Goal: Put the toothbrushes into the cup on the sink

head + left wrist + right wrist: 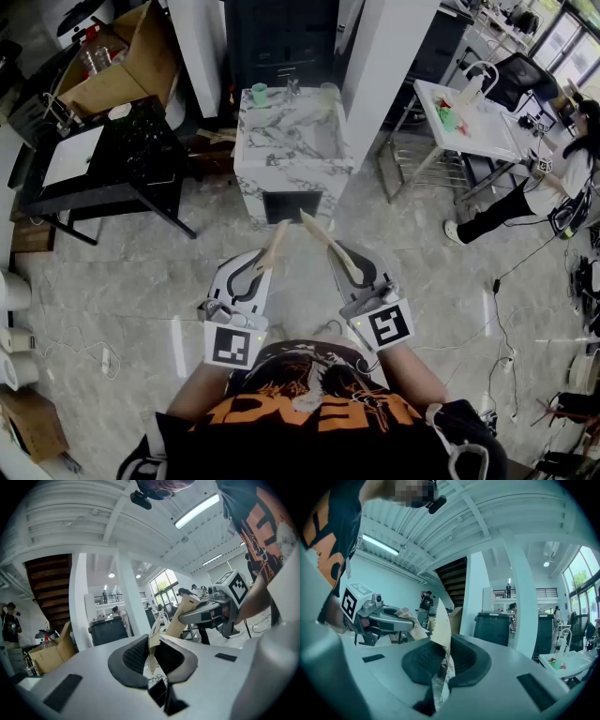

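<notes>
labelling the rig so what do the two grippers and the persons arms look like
Both the left gripper and right gripper are white moulded shells with black ribbed pads lining curved jaws. Each carries a cube with black-and-white square markers. The person wears a black T-shirt with orange lettering; forearms uncovered.

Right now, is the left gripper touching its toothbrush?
Touching. In its own view, the left gripper is shut on the paper-wrapped toothbrush, with the pads pressing it from both sides and no gap.
</notes>
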`<state>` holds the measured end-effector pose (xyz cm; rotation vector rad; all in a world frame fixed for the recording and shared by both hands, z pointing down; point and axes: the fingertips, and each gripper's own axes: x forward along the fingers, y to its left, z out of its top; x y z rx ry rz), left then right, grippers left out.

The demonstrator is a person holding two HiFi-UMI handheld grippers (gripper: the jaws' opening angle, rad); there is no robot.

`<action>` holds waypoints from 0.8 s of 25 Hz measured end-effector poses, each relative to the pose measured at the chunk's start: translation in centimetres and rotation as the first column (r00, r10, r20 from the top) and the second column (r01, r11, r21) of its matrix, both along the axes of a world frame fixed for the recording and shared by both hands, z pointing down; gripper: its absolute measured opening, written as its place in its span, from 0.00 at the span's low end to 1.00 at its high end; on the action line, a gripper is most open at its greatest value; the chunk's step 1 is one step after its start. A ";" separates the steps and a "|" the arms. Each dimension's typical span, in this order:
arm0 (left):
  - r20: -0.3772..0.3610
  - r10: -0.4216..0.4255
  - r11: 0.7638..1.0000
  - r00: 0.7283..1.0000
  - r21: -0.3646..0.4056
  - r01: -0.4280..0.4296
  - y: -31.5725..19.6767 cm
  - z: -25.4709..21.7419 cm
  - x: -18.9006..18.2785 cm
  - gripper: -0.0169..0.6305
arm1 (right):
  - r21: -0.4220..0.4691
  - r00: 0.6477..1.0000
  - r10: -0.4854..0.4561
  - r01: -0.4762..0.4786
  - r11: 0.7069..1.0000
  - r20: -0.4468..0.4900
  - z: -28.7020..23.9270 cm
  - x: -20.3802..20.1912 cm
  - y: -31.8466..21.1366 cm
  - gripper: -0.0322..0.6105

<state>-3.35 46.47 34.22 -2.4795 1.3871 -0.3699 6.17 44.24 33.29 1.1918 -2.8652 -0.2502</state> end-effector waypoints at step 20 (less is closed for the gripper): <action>-0.027 0.020 0.999 0.999 -0.043 -0.021 -1.9 2.0 -6.5 0.10 | -0.037 0.996 0.094 -0.094 0.995 -0.012 1.7 -2.7 -1.7 0.11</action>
